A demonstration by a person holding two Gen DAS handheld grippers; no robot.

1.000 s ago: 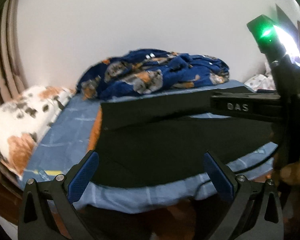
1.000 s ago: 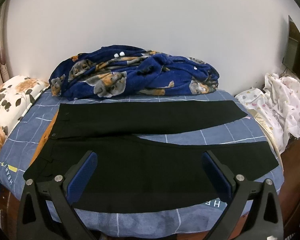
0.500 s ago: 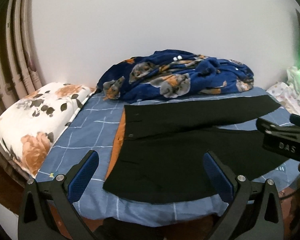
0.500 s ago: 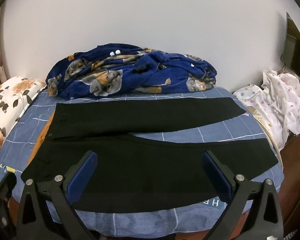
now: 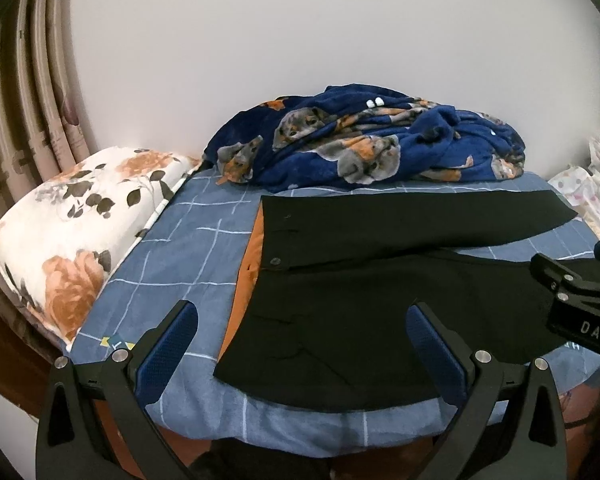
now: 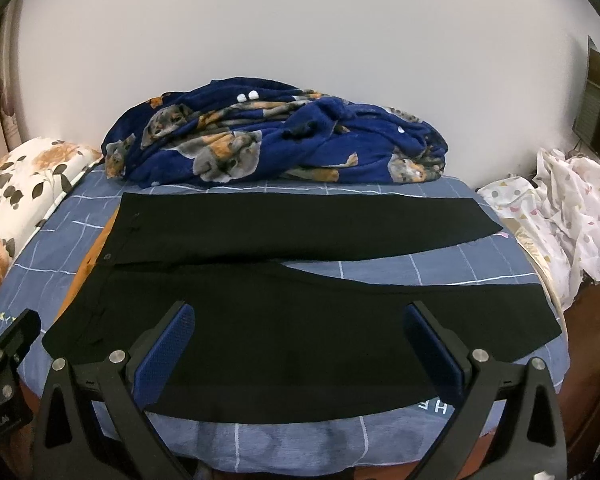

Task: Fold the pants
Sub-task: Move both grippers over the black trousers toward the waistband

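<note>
The left gripper (image 5: 302, 344) and right gripper (image 6: 300, 344) both hover with fingers spread wide, holding nothing, at the near edge of the bed (image 6: 260, 440). Black pants (image 6: 300, 280) lie flat on its blue checked sheet, legs splayed rightward, waistband toward the floral pillow (image 5: 80, 232). A blue blanket (image 6: 276, 148) is heaped behind.

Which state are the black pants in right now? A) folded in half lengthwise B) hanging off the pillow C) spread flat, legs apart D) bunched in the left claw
C: the black pants lie flat on the blue checked bedsheet, a wedge of sheet showing between the two legs; both the left claw and the right claw are open and empty.
</note>
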